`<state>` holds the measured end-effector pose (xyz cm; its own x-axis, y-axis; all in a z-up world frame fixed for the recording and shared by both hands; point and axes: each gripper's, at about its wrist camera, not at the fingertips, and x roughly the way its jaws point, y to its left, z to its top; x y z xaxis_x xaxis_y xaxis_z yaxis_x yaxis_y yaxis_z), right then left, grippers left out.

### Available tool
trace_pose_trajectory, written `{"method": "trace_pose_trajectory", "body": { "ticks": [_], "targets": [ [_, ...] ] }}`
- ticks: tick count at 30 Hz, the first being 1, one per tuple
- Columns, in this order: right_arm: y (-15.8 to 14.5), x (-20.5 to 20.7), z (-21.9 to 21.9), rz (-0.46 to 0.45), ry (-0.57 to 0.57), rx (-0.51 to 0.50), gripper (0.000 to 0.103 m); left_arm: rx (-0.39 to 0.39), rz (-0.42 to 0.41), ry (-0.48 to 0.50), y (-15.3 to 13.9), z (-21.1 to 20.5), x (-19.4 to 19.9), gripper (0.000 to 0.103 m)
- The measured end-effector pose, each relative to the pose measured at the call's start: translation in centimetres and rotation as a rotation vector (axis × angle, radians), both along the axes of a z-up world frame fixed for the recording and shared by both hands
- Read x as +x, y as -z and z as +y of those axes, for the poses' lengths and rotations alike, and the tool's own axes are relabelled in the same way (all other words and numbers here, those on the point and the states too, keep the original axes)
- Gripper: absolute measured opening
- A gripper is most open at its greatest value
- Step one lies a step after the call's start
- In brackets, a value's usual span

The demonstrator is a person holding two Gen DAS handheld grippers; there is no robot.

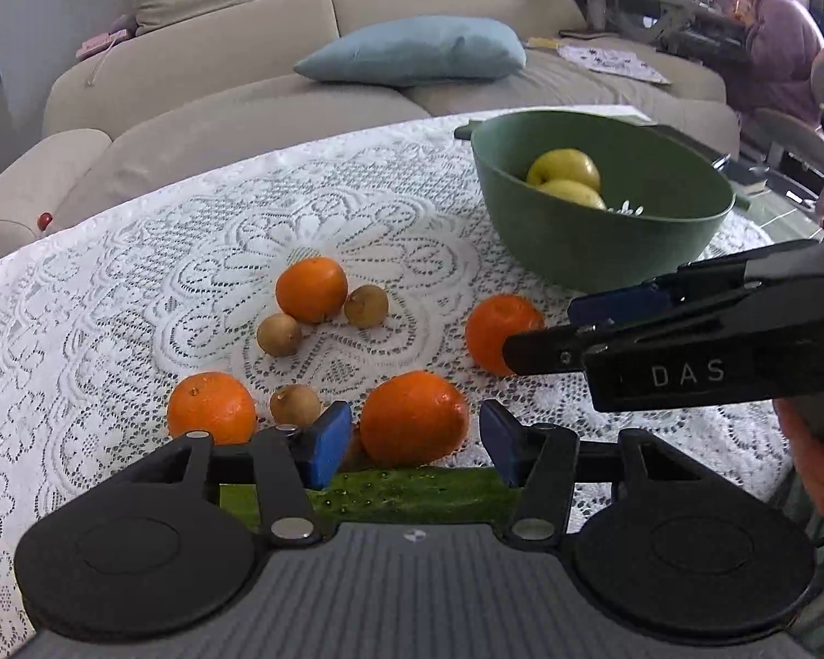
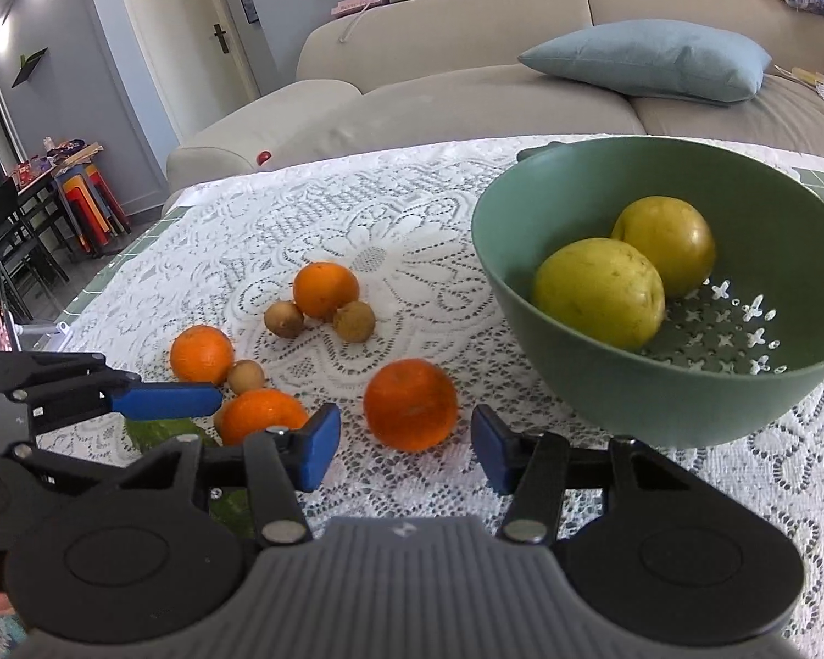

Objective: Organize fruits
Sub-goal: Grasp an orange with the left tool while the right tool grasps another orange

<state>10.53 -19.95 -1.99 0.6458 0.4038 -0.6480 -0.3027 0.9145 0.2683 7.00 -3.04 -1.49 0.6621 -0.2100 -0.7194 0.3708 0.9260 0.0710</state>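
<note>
Several oranges and small brown kiwis lie on a white lace tablecloth (image 1: 137, 296). My left gripper (image 1: 415, 442) is open, its blue pads either side of a near orange (image 1: 413, 417), above a green cucumber (image 1: 412, 494). My right gripper (image 2: 406, 447) is open, just short of another orange (image 2: 410, 403); it also shows in the left wrist view (image 1: 538, 338) beside that orange (image 1: 491, 332). A green bowl (image 2: 686, 395) holds two yellow apples (image 2: 599, 291).
Further oranges (image 1: 311, 288) (image 1: 212, 406) and kiwis (image 1: 278, 334) (image 1: 366, 305) (image 1: 295, 404) lie mid-table. A beige sofa (image 1: 247, 82) with a blue cushion (image 1: 412, 49) stands behind the table. A person (image 1: 774, 38) sits at far right.
</note>
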Motion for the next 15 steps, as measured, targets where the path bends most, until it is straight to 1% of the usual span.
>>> {"method": "trace_pose_trajectory", "body": {
  "ticks": [4, 8, 15],
  "targets": [
    [0.2, 0.3, 0.2, 0.008, -0.006, -0.008, 0.052, 0.025, 0.015, -0.003, 0.5, -0.4, 0.4, 0.064],
    [0.5, 0.8, 0.7, 0.009, 0.002, -0.039, 0.052, 0.05, 0.005, -0.007, 0.7, -0.7, 0.6, 0.064],
    [0.9, 1.4, 1.6, 0.01, -0.014, -0.072, 0.051, 0.083, -0.005, -0.01, 0.8, -1.2, 0.9, 0.064]
  ]
}}
